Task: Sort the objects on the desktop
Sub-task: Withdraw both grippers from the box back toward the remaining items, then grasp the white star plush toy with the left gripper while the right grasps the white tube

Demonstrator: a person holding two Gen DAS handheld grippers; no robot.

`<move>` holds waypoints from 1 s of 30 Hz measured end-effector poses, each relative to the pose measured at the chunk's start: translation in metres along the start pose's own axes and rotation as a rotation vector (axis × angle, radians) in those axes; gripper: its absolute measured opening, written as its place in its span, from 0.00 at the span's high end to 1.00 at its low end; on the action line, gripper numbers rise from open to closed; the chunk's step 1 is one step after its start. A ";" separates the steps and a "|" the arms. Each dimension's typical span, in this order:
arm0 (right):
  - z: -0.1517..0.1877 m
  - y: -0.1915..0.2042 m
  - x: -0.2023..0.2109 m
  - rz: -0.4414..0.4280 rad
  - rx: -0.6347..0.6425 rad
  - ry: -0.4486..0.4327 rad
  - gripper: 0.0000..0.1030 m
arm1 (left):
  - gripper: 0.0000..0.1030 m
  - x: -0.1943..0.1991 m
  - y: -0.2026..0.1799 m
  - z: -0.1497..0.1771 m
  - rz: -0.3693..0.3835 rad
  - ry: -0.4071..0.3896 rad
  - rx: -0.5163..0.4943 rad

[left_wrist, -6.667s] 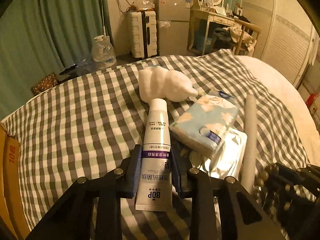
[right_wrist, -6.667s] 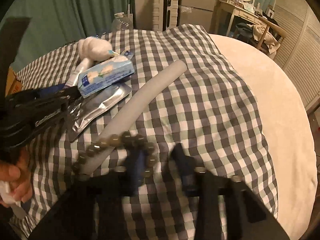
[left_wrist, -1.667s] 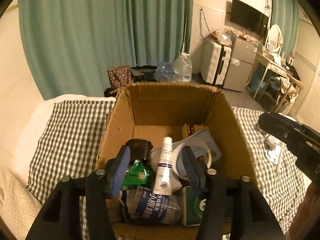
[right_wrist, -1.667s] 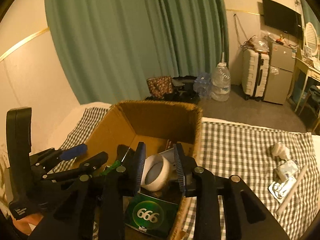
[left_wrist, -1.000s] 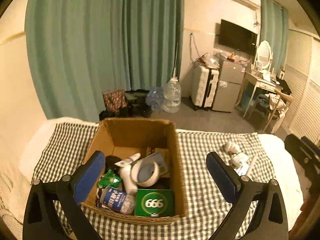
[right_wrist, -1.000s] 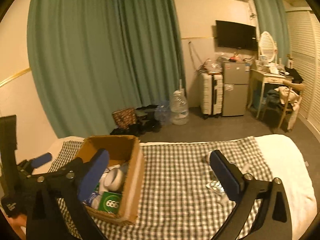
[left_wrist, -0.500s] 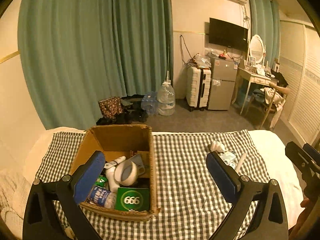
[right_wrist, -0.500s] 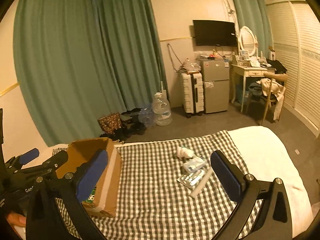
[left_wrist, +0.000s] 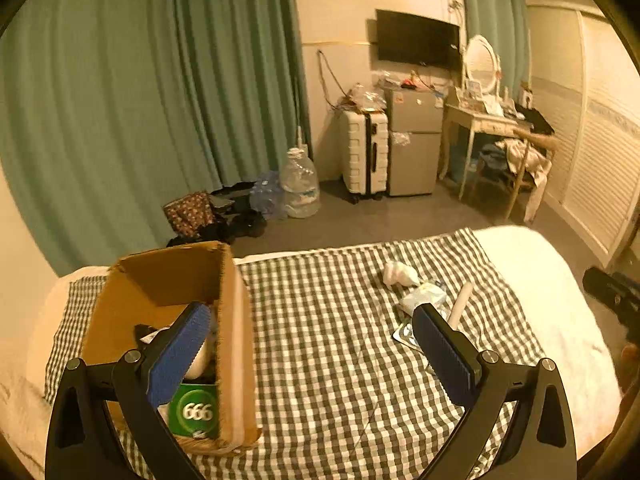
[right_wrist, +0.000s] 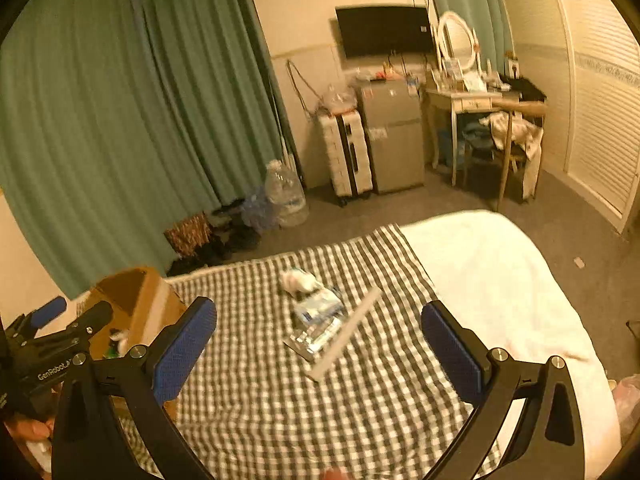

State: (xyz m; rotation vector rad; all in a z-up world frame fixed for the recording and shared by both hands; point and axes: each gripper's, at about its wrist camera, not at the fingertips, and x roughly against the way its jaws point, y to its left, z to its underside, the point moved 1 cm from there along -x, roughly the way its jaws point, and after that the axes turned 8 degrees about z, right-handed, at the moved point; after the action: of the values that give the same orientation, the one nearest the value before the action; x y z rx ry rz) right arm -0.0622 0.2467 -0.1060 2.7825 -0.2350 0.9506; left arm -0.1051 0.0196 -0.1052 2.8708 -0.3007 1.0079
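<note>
- The left gripper [left_wrist: 310, 344], black-framed with blue ribbed pads, is held above the bed with its jaws spread wide and nothing between them.
- The right gripper [right_wrist: 318, 344], of the same build, also has its jaws spread wide and holds nothing.
- Under both lies a green-and-white checked cloth [left_wrist: 328, 320] spread over a white bed [right_wrist: 492, 264].
- At the cloth's left end stands an open brown cardboard box [left_wrist: 234, 344]. Inside it a green square packet printed "666" [left_wrist: 196, 410] stands against the near wall, with other items behind it too hidden to name.
- Well apart from the box, toward the right of the cloth, the unsorted things lie close together: a silver foil pouch [right_wrist: 310, 340] nearest, a long white foam tube [right_wrist: 348, 336] just beside it on its right, a pale blue tissue pack [right_wrist: 318, 306] touching the pouch's far side, and a crumpled white wad [right_wrist: 296, 280] farthest.
- Beyond the bed are green curtains [left_wrist: 140, 100], a clear water jug [left_wrist: 300, 190] on the floor, and a white suitcase [left_wrist: 364, 156] beside a grey mini fridge [left_wrist: 412, 144].
</note>
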 end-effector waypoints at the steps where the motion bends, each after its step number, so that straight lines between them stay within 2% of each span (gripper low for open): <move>1: 0.000 -0.008 -0.005 0.007 0.007 0.004 0.00 | 0.00 -0.007 -0.003 0.001 0.000 0.010 -0.015; 5: -0.001 -0.023 -0.028 0.041 0.049 0.003 0.00 | 0.00 -0.036 -0.015 0.005 -0.015 0.044 -0.077; 9: -0.006 -0.028 -0.057 0.106 0.091 0.004 0.00 | 0.00 -0.063 -0.024 0.005 -0.007 0.074 -0.086; 12: -0.006 -0.027 -0.089 0.163 0.153 0.076 0.00 | 0.00 -0.088 -0.028 0.006 0.006 0.099 -0.078; 17: 0.011 -0.029 -0.133 0.089 0.153 0.168 0.00 | 0.00 -0.124 -0.037 0.004 0.005 0.126 -0.087; 24: 0.033 -0.030 -0.184 0.110 0.133 0.274 0.00 | 0.00 -0.175 -0.054 0.001 0.054 0.157 -0.094; 26: 0.041 -0.034 -0.194 0.141 0.095 0.266 0.00 | 0.00 -0.192 -0.062 0.000 0.048 0.161 -0.118; 30: 0.045 -0.034 -0.210 0.139 0.092 0.259 0.00 | 0.00 -0.223 -0.069 0.000 0.044 0.187 -0.119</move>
State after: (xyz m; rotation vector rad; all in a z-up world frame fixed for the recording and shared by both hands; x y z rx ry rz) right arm -0.1929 0.2878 -0.2752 2.7137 -0.3564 1.3739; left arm -0.2612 0.1217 -0.2455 2.6514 -0.3964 1.2118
